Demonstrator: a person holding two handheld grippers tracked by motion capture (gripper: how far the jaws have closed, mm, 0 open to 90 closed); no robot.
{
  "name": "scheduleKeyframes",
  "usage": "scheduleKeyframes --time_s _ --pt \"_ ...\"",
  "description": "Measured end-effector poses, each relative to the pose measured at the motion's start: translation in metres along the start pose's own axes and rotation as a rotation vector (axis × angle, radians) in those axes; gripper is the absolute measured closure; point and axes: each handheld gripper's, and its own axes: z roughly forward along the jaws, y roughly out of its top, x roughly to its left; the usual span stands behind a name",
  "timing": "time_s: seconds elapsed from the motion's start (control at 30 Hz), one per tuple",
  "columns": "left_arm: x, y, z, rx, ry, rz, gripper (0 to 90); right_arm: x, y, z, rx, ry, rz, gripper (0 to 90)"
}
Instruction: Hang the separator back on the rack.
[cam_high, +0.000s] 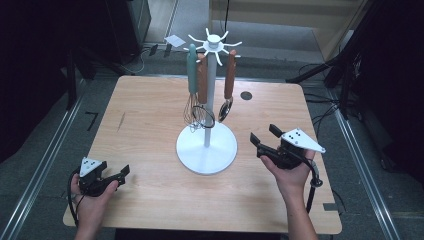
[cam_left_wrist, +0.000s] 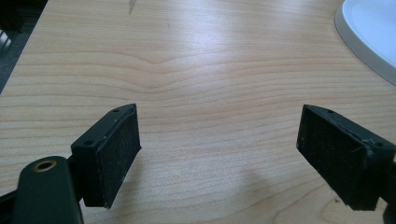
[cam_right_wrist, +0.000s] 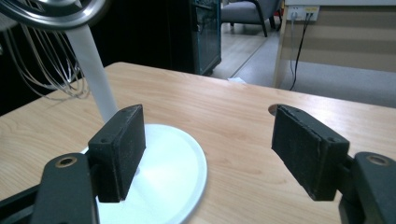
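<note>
Worktop (cam_high: 150, 125): pale wood-grain board, rectangular, with a small dark round hole (cam_high: 246, 95) near its far edge, right of centre.

Left hand-held gripper (cam_high: 121, 173): at the near left corner of the worktop, held in the person's left hand (cam_high: 92, 197), grey three-cornered plate on top, jaws pointing right toward the stand. Jaws wide apart; in the left gripper view only bare wood lies between the pads (cam_left_wrist: 116, 149), and the rim of the white base shows at the upper right.

Utensil stand (cam_high: 206, 148): white, round flat base at mid-worktop, upright pole, ring of hooks at the top. It stands between the two grippers, touched by neither.

Hanging utensils, left to right: whisk (cam_high: 192, 95) with a teal handle; a brown-handled utensil (cam_high: 202, 82) ending in a dark ring, close beside the pole; spoon (cam_high: 228, 90) with a brown handle and a metal bowl. All hang clear of the worktop.

Right hand-held gripper (cam_high: 263, 135): just right of the base, held in the person's right hand (cam_high: 290, 172), jaws pointing left and away. Jaws wide, nothing between them; in the right gripper view the left pad (cam_right_wrist: 119, 149) overlaps the base's edge, with the pole and whisk wires at upper left.
</note>
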Motion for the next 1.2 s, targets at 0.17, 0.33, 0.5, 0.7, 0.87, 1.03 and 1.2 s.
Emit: scheduleKeyframes --time_s 0.17,0.33,0.5,0.7,0.87,1.03,1.2 --pt "0.000 0.000 0.000 0.000 -0.001 0.000 13.5 -0.006 -0.011 -0.003 0.017 -0.019 0.002 25.7" --pt "0.000 0.000 -0.001 -0.004 -0.005 0.003 12.3 -0.010 -0.025 -0.006 0.048 -0.028 0.009 25.4" --pt "0.001 0.000 -0.001 -0.001 -0.011 -0.002 12.0 -0.013 -0.037 -0.007 0.073 -0.047 0.002 24.2" --pt "0.001 0.000 -0.001 -0.005 -0.014 -0.006 12.0 -0.021 -0.052 -0.013 0.094 -0.077 0.017 24.2" --pt "0.001 0.000 0.000 -0.003 -0.012 -0.010 11.6 -0.028 -0.063 -0.018 0.108 -0.092 0.036 24.5" --pt "0.001 0.000 -0.001 -0.003 -0.013 -0.008 11.4 -0.035 -0.072 -0.024 0.119 -0.114 0.044 24.6" --pt "0.001 0.000 -0.001 -0.001 -0.017 -0.003 11.0 -0.043 -0.083 -0.033 0.135 -0.142 0.051 24.1"
